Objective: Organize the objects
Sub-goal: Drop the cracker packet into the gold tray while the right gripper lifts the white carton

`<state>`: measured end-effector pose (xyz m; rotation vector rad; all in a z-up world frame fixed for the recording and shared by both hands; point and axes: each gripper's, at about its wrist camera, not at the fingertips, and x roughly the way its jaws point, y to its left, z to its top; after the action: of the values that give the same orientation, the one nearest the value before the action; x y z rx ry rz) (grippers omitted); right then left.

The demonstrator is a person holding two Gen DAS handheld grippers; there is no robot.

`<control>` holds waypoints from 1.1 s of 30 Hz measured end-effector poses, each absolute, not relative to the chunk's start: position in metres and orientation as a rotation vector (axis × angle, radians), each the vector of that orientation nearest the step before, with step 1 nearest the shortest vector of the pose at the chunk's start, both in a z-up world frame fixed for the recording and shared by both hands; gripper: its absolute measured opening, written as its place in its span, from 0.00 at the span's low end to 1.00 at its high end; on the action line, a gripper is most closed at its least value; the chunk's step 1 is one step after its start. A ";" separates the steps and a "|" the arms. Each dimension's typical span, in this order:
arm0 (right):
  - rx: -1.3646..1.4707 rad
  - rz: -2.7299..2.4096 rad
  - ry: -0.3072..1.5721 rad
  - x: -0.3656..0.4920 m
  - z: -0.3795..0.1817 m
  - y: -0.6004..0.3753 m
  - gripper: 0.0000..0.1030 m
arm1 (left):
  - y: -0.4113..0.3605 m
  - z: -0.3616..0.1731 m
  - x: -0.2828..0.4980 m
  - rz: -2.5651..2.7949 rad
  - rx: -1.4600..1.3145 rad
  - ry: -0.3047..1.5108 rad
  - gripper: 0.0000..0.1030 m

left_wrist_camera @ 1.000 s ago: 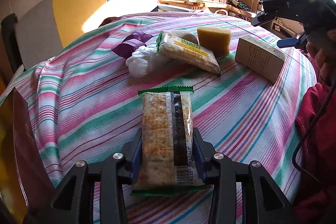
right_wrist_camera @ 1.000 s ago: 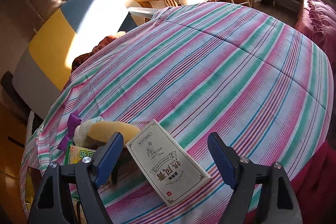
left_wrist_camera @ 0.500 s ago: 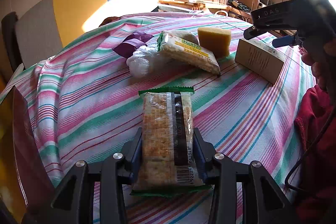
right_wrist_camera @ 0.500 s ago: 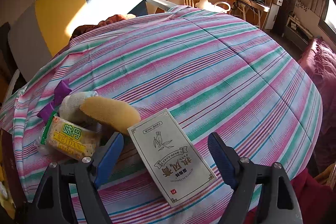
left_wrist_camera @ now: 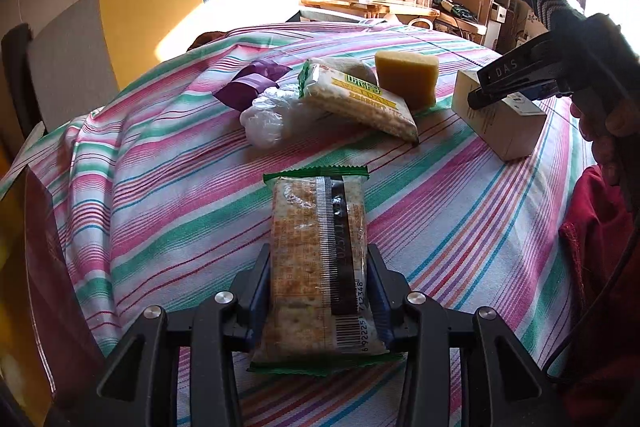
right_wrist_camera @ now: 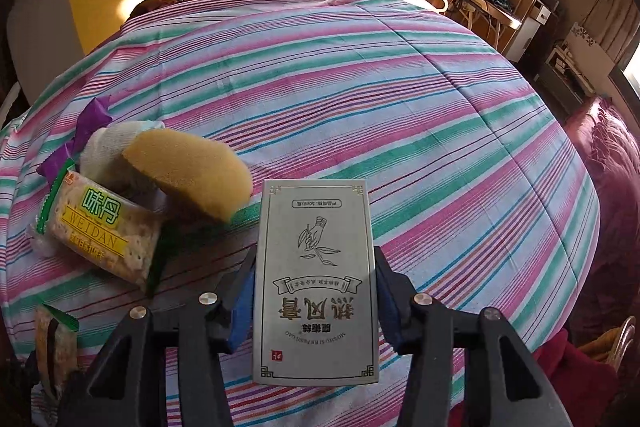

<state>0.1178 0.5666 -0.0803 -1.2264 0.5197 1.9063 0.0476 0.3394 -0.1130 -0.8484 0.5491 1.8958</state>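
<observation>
Nearest, left gripper (left_wrist_camera: pixel 318 291) clamped on the cracker pack (left_wrist_camera: pixel 318 267), low over the striped cloth (left_wrist_camera: pixel 160 187). Right gripper (right_wrist_camera: pixel 315 291) jaws closing, pads against the grey box (right_wrist_camera: pixel 316 267) lying on that cloth. Beyond the box: yellow sponge (right_wrist_camera: pixel 192 179), second cracker pack (right_wrist_camera: pixel 100 231), purple wrapper (right_wrist_camera: pixel 86 131).

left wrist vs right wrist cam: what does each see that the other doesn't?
Left wrist only: the left tool shut on a cracker pack, the crumpled clear bag, and the right tool's body over the box.

Right wrist only: the right tool, jaws closing around the grey box, and that box's printed front.

Both: the striped cloth, the Weidan cracker pack, the yellow sponge and the purple packet.
</observation>
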 end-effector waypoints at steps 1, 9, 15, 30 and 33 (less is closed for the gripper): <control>-1.227 1.906 0.523 0.118 -0.081 0.567 0.50 | 0.340 -0.111 0.047 1.892 -0.868 0.551 0.40; -1.217 1.910 0.570 0.122 -0.081 0.570 0.50 | 0.293 -0.059 0.033 1.943 -0.905 0.383 0.38; -1.244 1.912 0.565 0.120 -0.084 0.566 0.50 | 0.227 -0.028 -0.020 2.072 -1.014 0.200 0.38; -1.255 1.921 0.532 0.118 -0.083 0.562 0.50 | 0.087 -0.071 -0.211 2.375 -1.494 -0.075 0.38; -1.257 1.923 0.528 0.117 -0.084 0.562 0.50 | 0.084 -0.084 -0.228 2.422 -1.548 -0.046 0.38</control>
<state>0.1174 0.5621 -0.0837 -1.2570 0.5279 1.9226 -0.2282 0.0844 -0.0843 -1.5483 -0.0462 2.4221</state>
